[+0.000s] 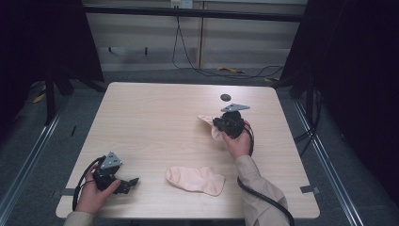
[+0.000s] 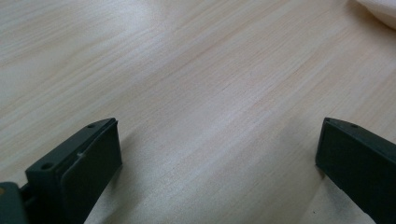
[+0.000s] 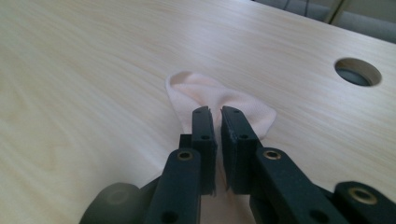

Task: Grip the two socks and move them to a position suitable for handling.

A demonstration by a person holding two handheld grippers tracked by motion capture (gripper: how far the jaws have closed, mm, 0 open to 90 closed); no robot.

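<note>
Two pale pink socks are on the light wooden table (image 1: 155, 122). One sock (image 1: 196, 179) lies flat near the front edge. The other sock (image 3: 210, 95) is pinched between the jaws of my right gripper (image 3: 215, 116), right of centre on the table; in the high view this sock (image 1: 208, 120) pokes out to the left of the right gripper (image 1: 226, 123). My left gripper (image 1: 127, 183) rests low at the front left, its jaws wide apart over bare wood (image 2: 219, 140). A corner of the flat sock (image 2: 380, 11) shows at the top right of the left gripper view.
A round cable hole (image 1: 225, 97) pierces the table behind the right gripper, seen also as the hole (image 3: 357, 71) in the right gripper view. Cables trail from both grippers off the front edge. Dark curtains and floor rails flank the table.
</note>
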